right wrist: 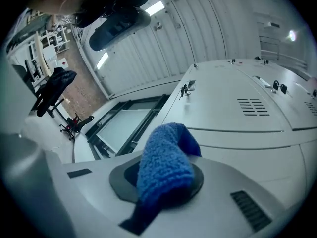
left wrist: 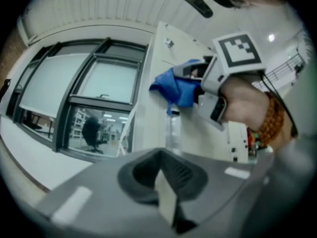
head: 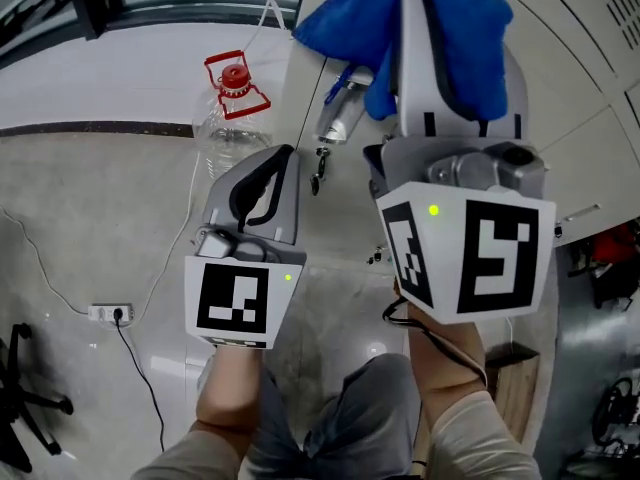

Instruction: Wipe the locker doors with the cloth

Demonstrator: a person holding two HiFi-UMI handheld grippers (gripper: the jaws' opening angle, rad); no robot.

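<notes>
Blue terry cloth [right wrist: 166,165] fills the right claw [right wrist: 163,182], whose jaws are closed on one bunched end while the rest flops forward over them. Just past it lie the pale metal locker doors [right wrist: 237,113]; I cannot tell whether the cloth touches them. The left claw [left wrist: 166,202] has its jaws together with nothing between them and hangs lower, beside the locker's edge.

This looks like the start of a wiping pass: the cloth is gripped and brought up to the doors. The next move likely calls for pressing the loose flap flat against a panel and sweeping across it.

A bunch of keys [head: 318,173] dangles from a lock, and a clear bottle [head: 340,108] sits just under the cloth; both could snag it. A large water bottle [head: 228,118] with a red cap stands on the floor nearby.
</notes>
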